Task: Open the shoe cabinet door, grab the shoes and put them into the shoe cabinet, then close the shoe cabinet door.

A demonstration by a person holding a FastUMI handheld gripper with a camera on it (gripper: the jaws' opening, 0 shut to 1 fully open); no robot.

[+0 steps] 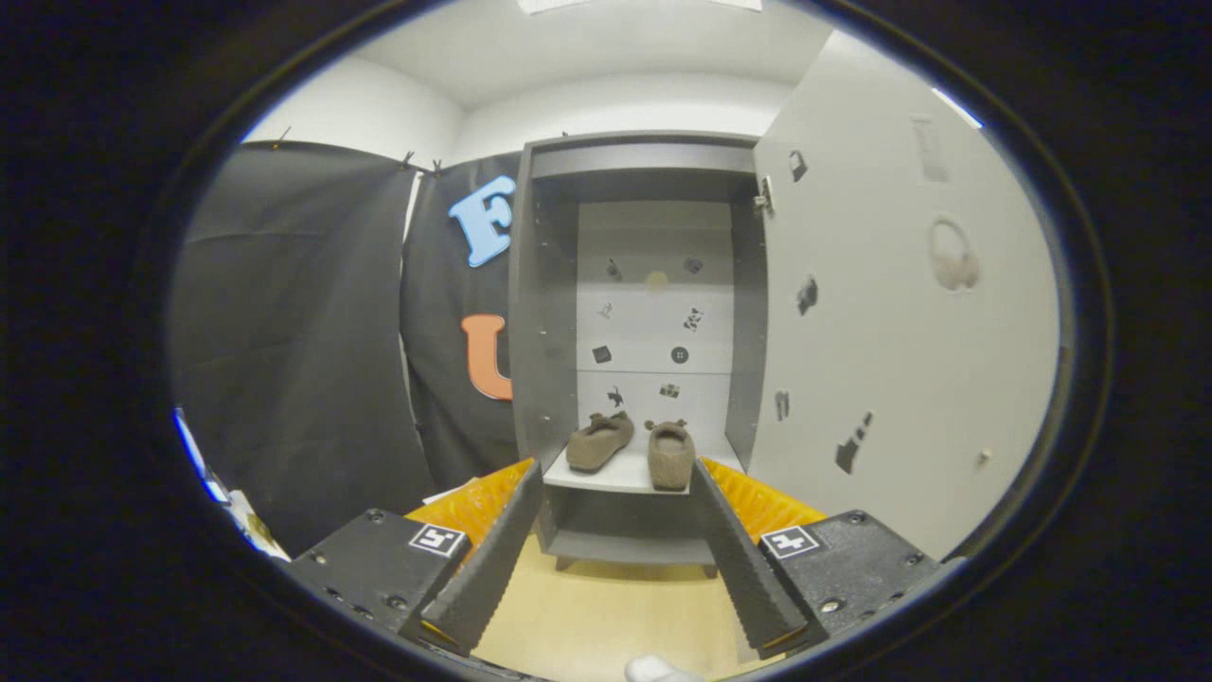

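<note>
1. Gripper view: gripper point(615, 478) fingers spread apart, grasping nothing.
2. Shoes point(632, 445) sit on the shoe cabinet point(544, 313) shelf, frame centre.
3. Cabinet door point(900, 313) hangs open, right.
4. Wood floor point(606, 616) below.

no readable text, only square coded markers on the hand-held gripper point(615, 493), its fingers apart

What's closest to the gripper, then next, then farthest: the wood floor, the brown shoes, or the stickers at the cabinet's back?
From the open gripper:
1. Wood floor, between its fingers.
2. Brown shoes, side by side on the shelf beyond them.
3. Stickers, on the back wall behind the shoes.
</note>
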